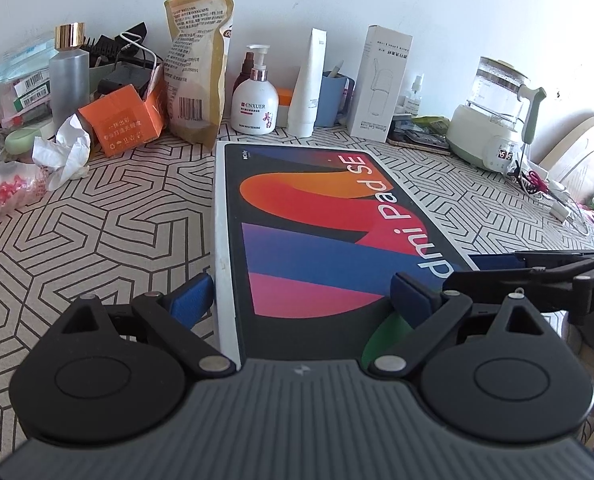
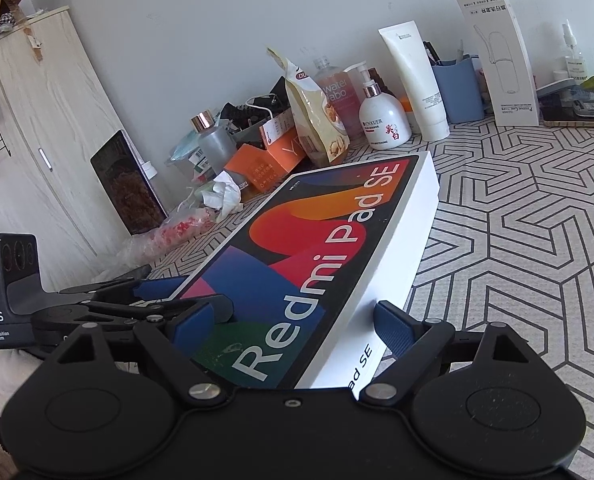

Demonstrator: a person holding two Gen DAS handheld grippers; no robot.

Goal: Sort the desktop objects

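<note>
A flat Redmi Pad SE box lies lengthwise on the patterned table. My left gripper is open at its near end. Its left pad sits beside the box's white left side, and its right pad is over the printed lid. My right gripper is open too. Its left pad hangs over the lid and its right pad is by the white right side. Each gripper shows in the other's view: the right gripper and the left gripper.
Clutter lines the wall: an orange carton, a snack pouch, a pump bottle, a white tube, a blue cup, a tall white box and a kettle. Crumpled tissue lies at left. A wooden cabinet stands beyond the table.
</note>
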